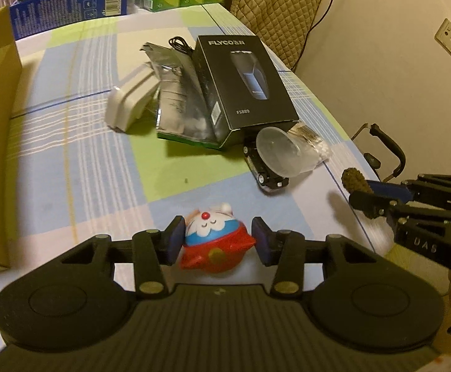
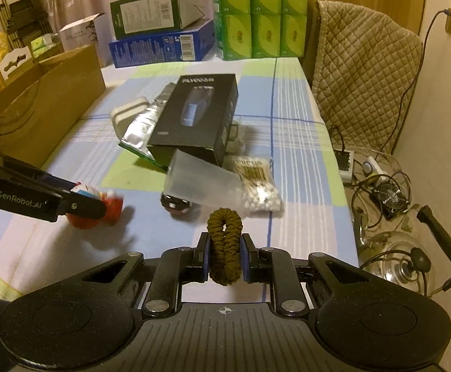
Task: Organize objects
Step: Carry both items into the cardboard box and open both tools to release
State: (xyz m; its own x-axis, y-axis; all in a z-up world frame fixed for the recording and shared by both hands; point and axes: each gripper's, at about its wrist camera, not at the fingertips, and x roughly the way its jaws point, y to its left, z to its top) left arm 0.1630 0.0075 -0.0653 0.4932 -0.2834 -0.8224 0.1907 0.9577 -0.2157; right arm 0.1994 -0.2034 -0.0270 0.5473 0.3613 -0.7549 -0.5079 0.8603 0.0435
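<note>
Left tongs (image 1: 217, 240) reach low and level over the checked counter (image 1: 80, 142), their blue pads (image 1: 176, 237) bracketing a small red, blue and white cat-faced toy (image 1: 216, 241); the left pad touches it, while whether the right pad does cannot be told, so a firm grip is not confirmed. The toy lies at the 6 o'clock edge of the left wrist view. Right tongs (image 2: 225, 259) are clenched on a brown knitted hair tie (image 2: 224, 245), held upright above the counter's near edge.

Toward 12 o'clock of the toy sits a black shaver box (image 1: 244, 86), leaning on a silver foil pouch (image 1: 176, 99) beside a white case (image 1: 129, 105). A clear plastic cup (image 1: 282, 152) lies tipped over a dark toy car (image 1: 264, 170), touching a bag of cotton swabs (image 2: 258, 183).

The left view alone shows the toy's face. Only the right view shows the open cardboard box (image 2: 39, 102) at 10 o'clock, the glass kettle (image 2: 405, 260) and cables on the floor at 3 o'clock, and the left tongs from the side.
</note>
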